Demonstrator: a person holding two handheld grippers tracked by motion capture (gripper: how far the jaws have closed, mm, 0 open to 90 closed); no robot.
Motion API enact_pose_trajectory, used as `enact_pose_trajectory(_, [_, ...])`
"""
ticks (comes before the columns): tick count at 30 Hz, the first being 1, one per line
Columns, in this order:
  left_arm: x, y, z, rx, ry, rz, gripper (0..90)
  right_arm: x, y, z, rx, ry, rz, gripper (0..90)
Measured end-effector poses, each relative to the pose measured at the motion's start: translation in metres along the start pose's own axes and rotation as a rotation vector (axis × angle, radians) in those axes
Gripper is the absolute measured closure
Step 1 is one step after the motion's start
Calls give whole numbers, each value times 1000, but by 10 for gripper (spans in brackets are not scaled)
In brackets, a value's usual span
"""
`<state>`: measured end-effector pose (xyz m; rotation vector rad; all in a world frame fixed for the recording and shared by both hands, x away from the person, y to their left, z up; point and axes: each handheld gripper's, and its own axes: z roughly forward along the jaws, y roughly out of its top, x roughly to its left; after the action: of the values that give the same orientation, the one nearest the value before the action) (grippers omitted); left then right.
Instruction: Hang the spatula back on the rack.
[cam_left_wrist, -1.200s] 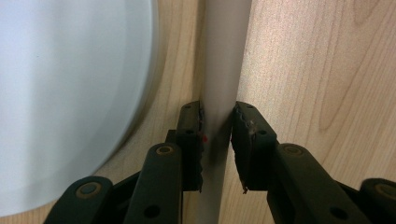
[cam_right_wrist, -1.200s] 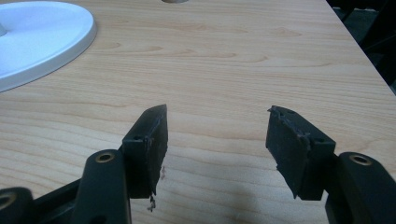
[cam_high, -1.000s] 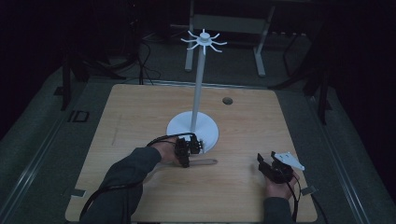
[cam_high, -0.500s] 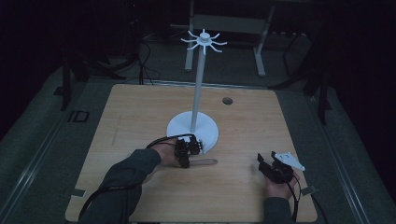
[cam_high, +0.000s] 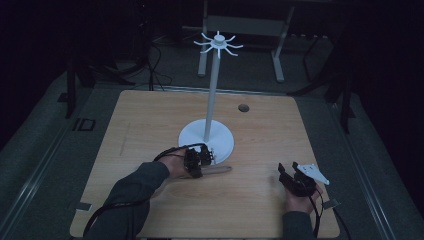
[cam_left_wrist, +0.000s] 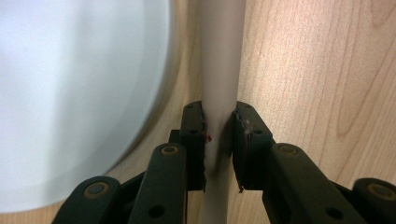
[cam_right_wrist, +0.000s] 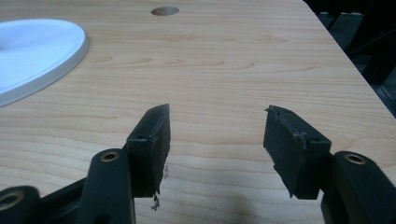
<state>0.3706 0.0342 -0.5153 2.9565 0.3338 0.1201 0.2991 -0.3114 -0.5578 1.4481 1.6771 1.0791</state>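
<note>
My left gripper (cam_left_wrist: 218, 140) is clamping the pale rod (cam_left_wrist: 219, 60) beside the white base (cam_left_wrist: 70, 93); my right gripper (cam_right_wrist: 215, 140) is resting with its 2 jaws apart.

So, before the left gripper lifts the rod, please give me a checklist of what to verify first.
1. Left gripper shut on the pale rod, a pad on each side: ok.
2. Rod lying flat on the wooden table: ok.
3. Rod apart from the stand's white base: cannot tell.
4. Right gripper open, holding nothing: ok.
5. Right gripper well away from the rod: ok.
</note>
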Motion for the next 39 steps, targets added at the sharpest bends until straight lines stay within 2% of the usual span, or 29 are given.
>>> enact_pose_trajectory(1, [1,-3,-5,-25,10,-9,762,0,0,0,1,1,3,409])
enact_pose_trajectory(3, [1,-5,-6,-34,13,-18,762,0,0,0,9,3,0,417])
enact_pose_trajectory(6, [2,-12,-17,-90,28,-41,762,0,0,-1,5,-1,0,435])
enact_pose_trajectory(7, [2,-12,-17,-90,28,-41,762,0,0,-1,5,-2,4,452])
enact_pose_trajectory(9, [3,-18,-25,-146,41,-81,763,-2,-1,-1,6,-8,18,464])
enact_pose_trajectory(11, [4,-22,-30,-163,52,-86,762,-2,-1,-2,5,-7,13,485])
enact_pose_trajectory(14, [4,-25,-35,-184,62,-92,763,-2,-1,-3,4,-13,-15,504])
enact_pose_trajectory(15, [4,-27,-39,-202,77,-104,763,-1,-2,-3,0,-16,-37,512])
enact_pose_trajectory(19, [3,-31,-45,-228,97,-114,762,1,-2,-4,-7,-14,-58,519])
enact_pose_trajectory(23, [2,-35,-51,-255,109,-129,763,0,-2,-5,-11,-5,-41,498])
enact_pose_trajectory(27, [3,-42,-61,-309,120,-159,763,-1,-2,-5,-14,-2,-29,482])
enact_pose_trajectory(39, [5,-58,-90,-394,168,-204,764,0,-2,-5,-4,-4,-44,474])
